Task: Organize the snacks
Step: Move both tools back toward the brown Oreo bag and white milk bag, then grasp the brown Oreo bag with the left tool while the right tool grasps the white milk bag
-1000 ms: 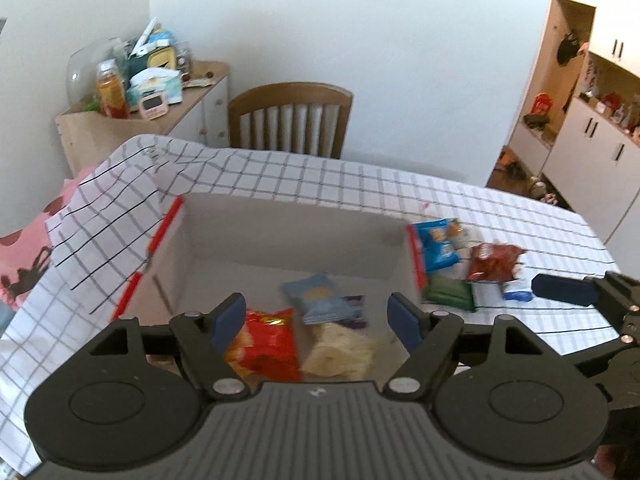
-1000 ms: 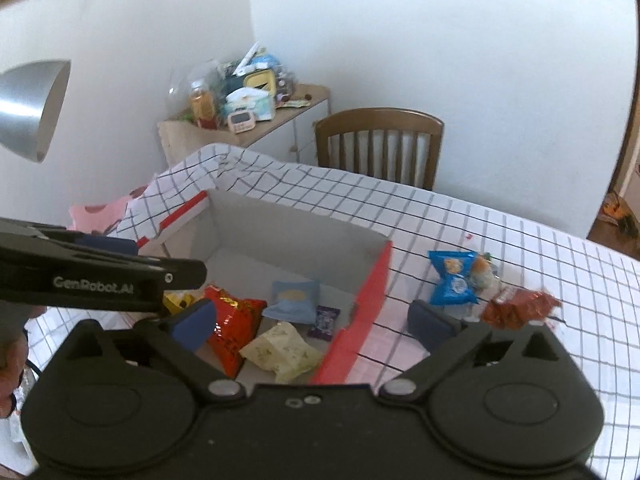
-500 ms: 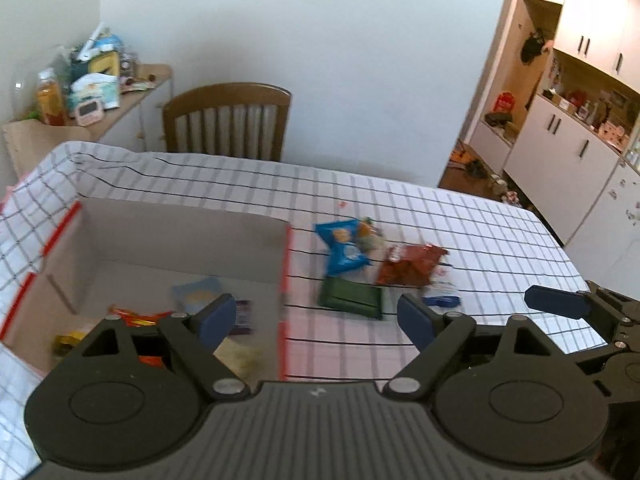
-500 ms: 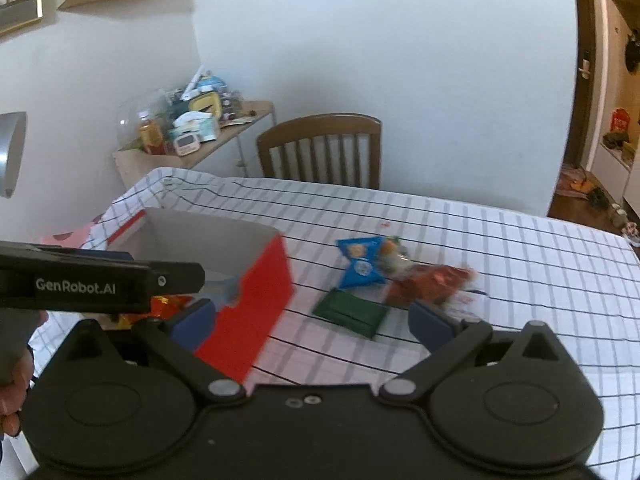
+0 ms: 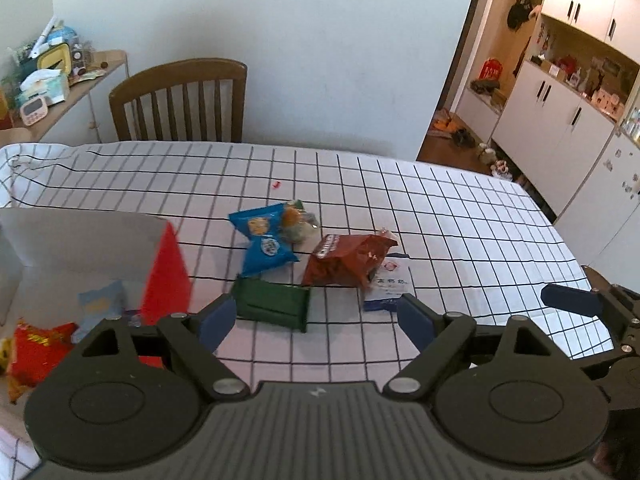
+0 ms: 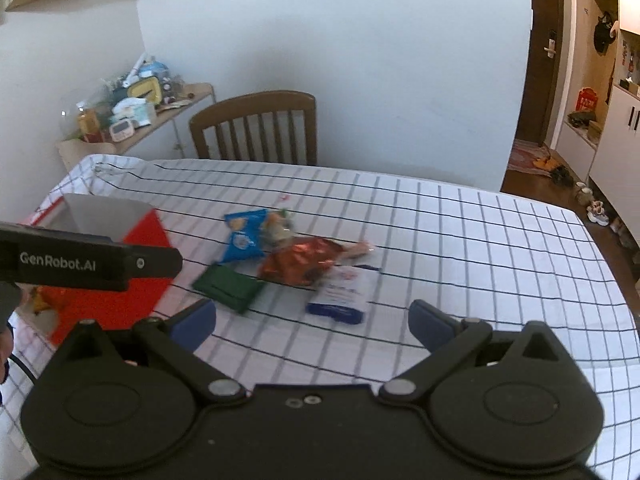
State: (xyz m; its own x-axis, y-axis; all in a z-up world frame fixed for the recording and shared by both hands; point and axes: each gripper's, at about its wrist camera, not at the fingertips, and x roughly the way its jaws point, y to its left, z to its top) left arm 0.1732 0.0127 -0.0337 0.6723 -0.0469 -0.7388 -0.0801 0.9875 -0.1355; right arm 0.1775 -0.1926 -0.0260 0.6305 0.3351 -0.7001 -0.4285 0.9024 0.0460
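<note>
Two grippers hover above the checked tabletop [image 5: 460, 216], both with fingers spread wide and holding nothing.

The left gripper [image 5: 316, 322] is angled forward and down over the loose snacks; the green packet [image 5: 272, 304] lies between its blue fingers [image 5: 212, 322], apart from both. The right gripper [image 6: 312, 322] takes the same pose further right, with the white-and-blue packet [image 6: 344, 292] ahead of its opening. In the left wrist view, the right gripper shows at the right edge. The blue packet [image 5: 264, 240], dark red packet [image 5: 344, 260] and green packet lie clustered mid-table, to the right of the red-sided cardboard box [image 5: 166, 276]. The box holds a red packet [image 5: 36, 346] and a pale blue packet [image 5: 98, 306]. A wooden chair [image 5: 180, 100] stands at the far edge.
</note>
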